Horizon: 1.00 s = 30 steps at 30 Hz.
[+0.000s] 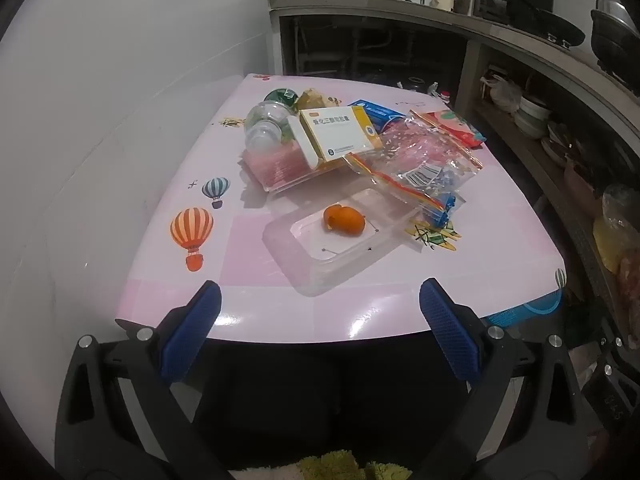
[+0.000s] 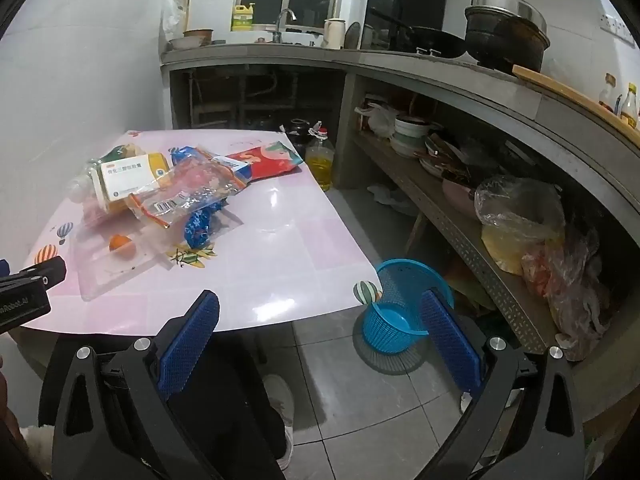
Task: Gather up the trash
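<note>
Kitchen corner, pink glossy table with balloon prints (image 1: 256,280) carrying the trash pile. Left gripper (image 1: 320,334) is hovering released and empty at the near edge; small orange peel scrap (image 1: 345,219) is lying straight ahead of it in a clear shallow plastic tray (image 1: 308,272), long axis running left-right. Right gripper (image 2: 320,334) is hanging released, empty, farther right, over the blue plastic mesh basket (image 2: 400,300) on the floor. Judgement: left is nearer.

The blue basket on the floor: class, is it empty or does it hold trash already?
Empty, as far as visible. The right wrist view looks into the blue basket beside the table, showing bare bottom; the right gripper's finger hides part.
</note>
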Motion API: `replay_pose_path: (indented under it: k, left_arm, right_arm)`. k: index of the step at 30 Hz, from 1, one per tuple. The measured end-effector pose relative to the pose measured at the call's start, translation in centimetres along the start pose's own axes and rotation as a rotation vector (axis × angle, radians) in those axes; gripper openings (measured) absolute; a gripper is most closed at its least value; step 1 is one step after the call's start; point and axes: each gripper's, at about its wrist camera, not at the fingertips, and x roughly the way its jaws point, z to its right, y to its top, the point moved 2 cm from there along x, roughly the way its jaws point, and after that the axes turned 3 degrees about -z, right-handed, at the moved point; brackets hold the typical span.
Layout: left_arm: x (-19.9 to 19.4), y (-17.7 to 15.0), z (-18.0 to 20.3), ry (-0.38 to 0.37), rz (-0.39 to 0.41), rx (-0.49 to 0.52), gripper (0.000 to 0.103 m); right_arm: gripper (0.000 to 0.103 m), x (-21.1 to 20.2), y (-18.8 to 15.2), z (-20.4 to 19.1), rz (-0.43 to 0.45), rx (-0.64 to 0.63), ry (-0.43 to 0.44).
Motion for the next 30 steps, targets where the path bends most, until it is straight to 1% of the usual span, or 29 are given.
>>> replay_pose_path:
  k: [4,14,15,19,30]
  left_arm:
    - [0.0,-0.1,0.0,-0.007,-0.007,-0.011,0.095]
    - [-0.7,0.1,0.3,-0.005,-0.018,0.023,0.095]
    - [-0.1,0.0,0.7,-0.009,-0.021,0.038,0.095]
    - [0.1,0.0,1.0,-0.005,-0.028,0.048,0.095]
    - [0.6,-0.1,1.0,0.000,-0.041,0.053,0.095]
  right_arm:
    - [0.098,-0.1,0.0,0.0,0.004,0.001,0.002]
    - [0.098,-0.2,0.6,-0.4,-0.007,-0.002,0.010]
    - [0.098,-0.2,0.6,-0.3,-0.007,-0.002,0.011]
    - [0.098,0.3,0.1,-0.4,-0.021,0.002,0.014]
    - [0.098,0.7,0.0,-0.4,-0.027,-0.002,0.027]
